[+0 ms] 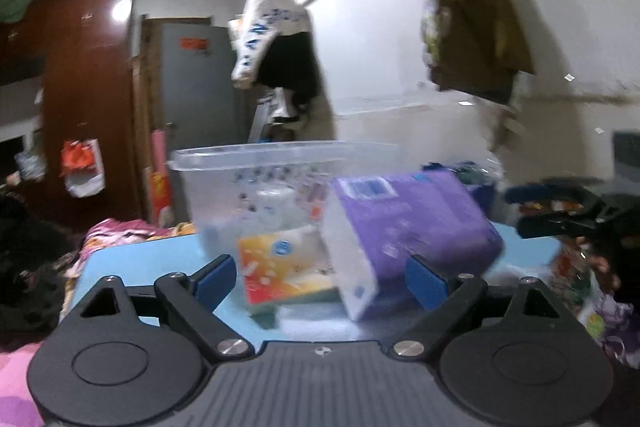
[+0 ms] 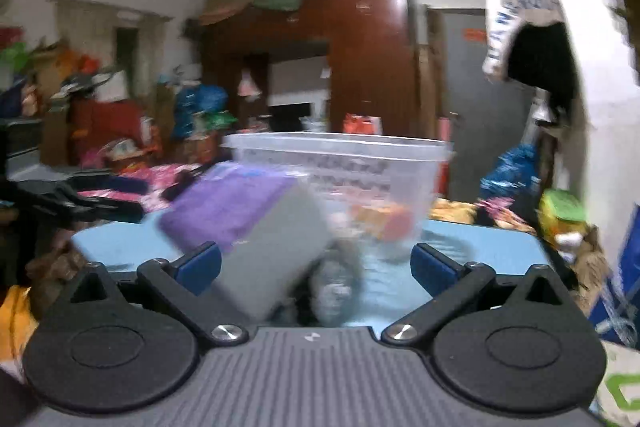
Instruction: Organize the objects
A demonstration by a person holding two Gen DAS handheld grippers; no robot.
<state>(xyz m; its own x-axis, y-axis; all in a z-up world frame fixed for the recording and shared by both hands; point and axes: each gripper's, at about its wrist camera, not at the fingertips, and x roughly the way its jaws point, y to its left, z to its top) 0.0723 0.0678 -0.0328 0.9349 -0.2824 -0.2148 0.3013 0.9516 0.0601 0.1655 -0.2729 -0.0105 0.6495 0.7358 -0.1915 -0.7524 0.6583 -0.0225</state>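
Two hand-held grippers face a light-blue table (image 1: 132, 263) carrying the task's things; the left hand-held gripper (image 1: 320, 279) has its blue pads (image 1: 218, 277) spread wide apart with nothing clamped; the right hand-held gripper (image 2: 316, 269) likewise stands fully apart and empty. A purple tissue pack (image 1: 408, 227) rests tilted on the table, leaning against the clear plastic bin (image 1: 256, 183), its white end toward the left camera; an orange and white packet (image 1: 280, 267) lies just beside it at the foot of the bin, though blur leaves it unclear whether it sits inside or in front of the wall. In the right wrist view the same purple pack (image 2: 232, 211) lies between the pads, with a dark, blurred object (image 2: 334, 283) on the table below it. The step in hand appears to be the approach to the purple pack; a good grasp would probably take the soft pack across its narrower faces, pads square to them and centred, closing gently so the wrapper does not slip; the bin, touching the pack, could shift if nudged.
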